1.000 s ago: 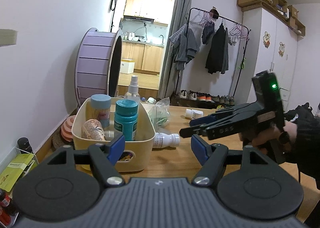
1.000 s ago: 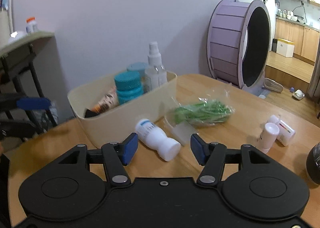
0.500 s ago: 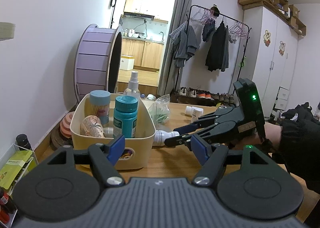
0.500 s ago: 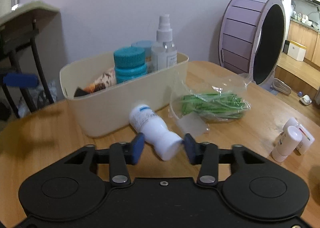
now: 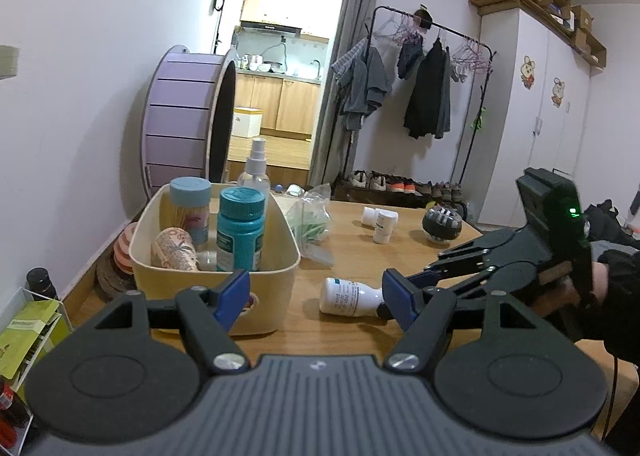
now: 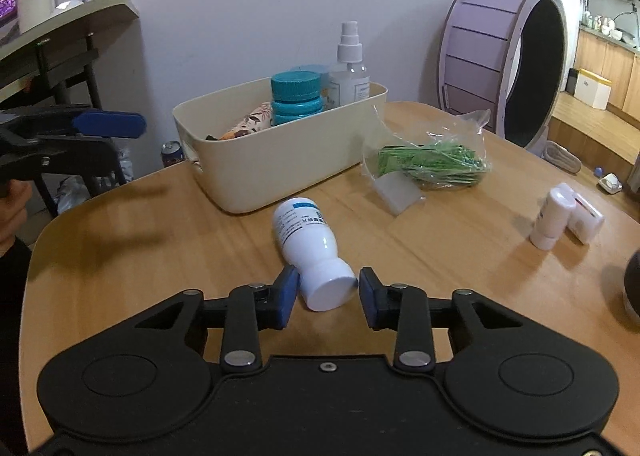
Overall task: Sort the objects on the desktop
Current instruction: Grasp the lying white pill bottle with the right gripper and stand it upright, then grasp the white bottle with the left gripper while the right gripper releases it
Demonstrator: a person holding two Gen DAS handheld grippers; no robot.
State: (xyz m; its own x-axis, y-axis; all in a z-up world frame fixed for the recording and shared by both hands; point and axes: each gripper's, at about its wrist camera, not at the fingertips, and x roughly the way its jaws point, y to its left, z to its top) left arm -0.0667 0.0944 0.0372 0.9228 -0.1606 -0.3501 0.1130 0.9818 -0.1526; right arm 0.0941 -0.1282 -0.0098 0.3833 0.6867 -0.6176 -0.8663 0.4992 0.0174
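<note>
**Right wrist view: gripper now straddles the fallen white bottle**

Right wrist view, lower centre: the right gripper [image 6: 327, 292] has closed in on the white bottle [image 6: 310, 248] since half a second ago, when the bottle lay farther ahead of the blue pads. Now its capped end sits between the two fingers. The left pad [image 6: 288, 296] touches or nearly touches the cap; a gap shows beside the other pad, so the jaws are still parted rather than clamped, though the contact on the left is hard to judge. The bottle lies on its side on the wooden table [image 6: 460, 256], just in front of the cream bin [image 6: 280, 151], which holds a teal-capped bottle [image 6: 296, 95] and a spray bottle [image 6: 350, 67]. A clear bag of green sticks [image 6: 436, 163] lies right of centre, and two small white containers [image 6: 564, 215] at the right edge.

In the left wrist view, the left gripper [image 5: 316, 296] hangs spread wide and empty at lower centre, much as before. The right gripper has dropped lower, to the table, its tips at the bottle's cap.
</note>
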